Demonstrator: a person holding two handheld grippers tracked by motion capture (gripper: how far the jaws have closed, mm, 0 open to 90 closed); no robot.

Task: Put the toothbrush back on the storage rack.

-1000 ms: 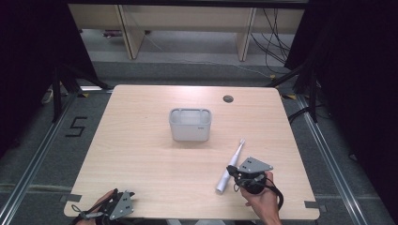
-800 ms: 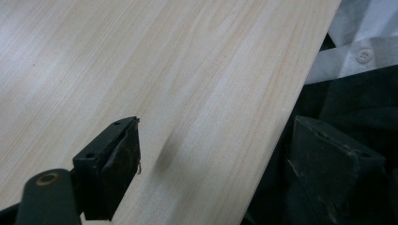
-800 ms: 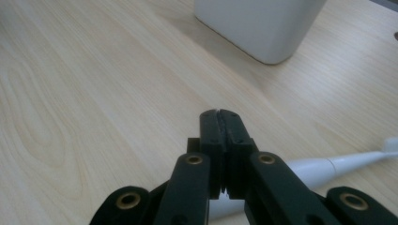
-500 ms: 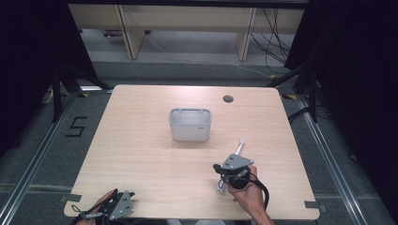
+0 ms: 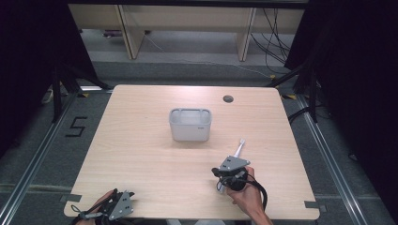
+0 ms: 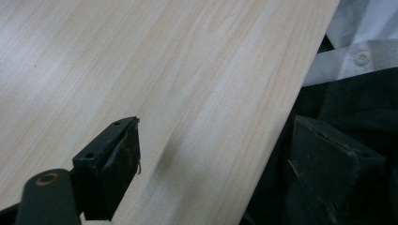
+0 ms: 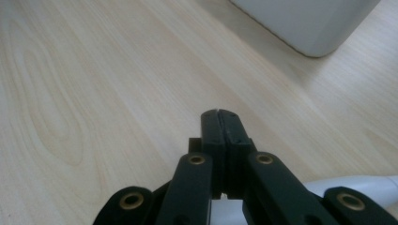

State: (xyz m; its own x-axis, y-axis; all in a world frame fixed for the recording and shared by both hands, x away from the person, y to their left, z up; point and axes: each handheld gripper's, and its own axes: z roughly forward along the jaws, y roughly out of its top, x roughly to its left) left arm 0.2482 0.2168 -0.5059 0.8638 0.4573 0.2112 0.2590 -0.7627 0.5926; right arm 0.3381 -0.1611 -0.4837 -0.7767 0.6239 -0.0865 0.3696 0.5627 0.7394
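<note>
Judging by its looks, we take the toothbrush (image 5: 238, 149) for a light, stiff plastic stick: smooth, rounded and likely to roll or slip between hard pads. In the high view it lies on the tabletop (image 5: 141, 154), lower right of centre, with its bristle end pointing to the upper right and its thicker handle running under the right hand (image 5: 246, 194). It sits near the grey bin (image 5: 189, 125) but clear of it. We would take it across the thick handle, near its middle, so that it does not tip, and keep off the thin neck and the bristles.

Our right tongs (image 7: 219, 117) are closed, tips pressed together with nothing between them. The white handle shows at the lower right of the right gripper view, beside and below the linkage, so we cannot call it gripped. Our left tongs (image 6: 220, 140) stand wide open and empty at the tabletop's near edge, lower left in the high view.

As for writing, a "5" (image 5: 77, 126) is marked on the floor at centre left. A small dark mark on the bin's front is too small to read, and we see no brand on the toothbrush
</note>
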